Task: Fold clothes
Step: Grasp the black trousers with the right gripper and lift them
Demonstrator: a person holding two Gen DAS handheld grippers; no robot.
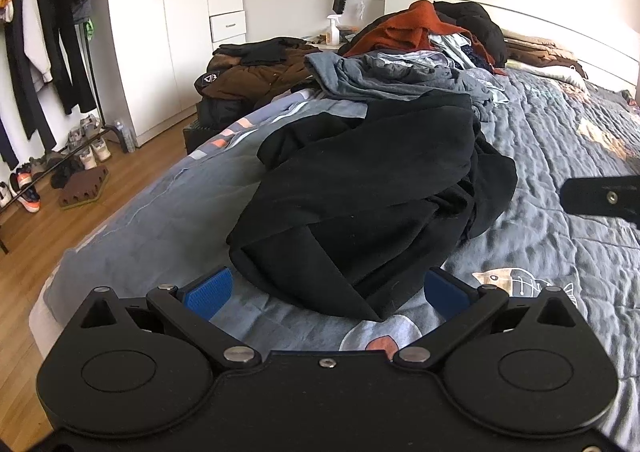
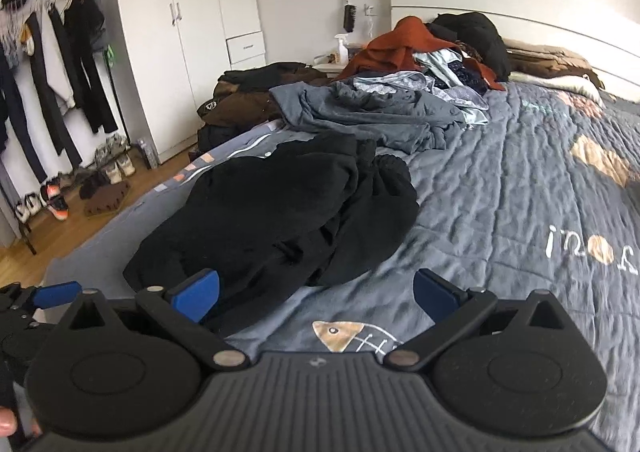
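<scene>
We hover both wide, empty claws, left claw [image 1: 326, 290] and right claw [image 2: 316, 290], before the crumpled black garment [image 1: 360, 187]; next, grasp its edges.

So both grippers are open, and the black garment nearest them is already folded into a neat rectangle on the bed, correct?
Not folded: both wrist views show the black garment lying crumpled in a loose heap on the bed. The left gripper and right gripper are indeed open.

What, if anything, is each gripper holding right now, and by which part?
Nothing is held. The left gripper and the right gripper are both open, poised near the crumpled black garment on the bed, with no cloth between their fingers.
</scene>
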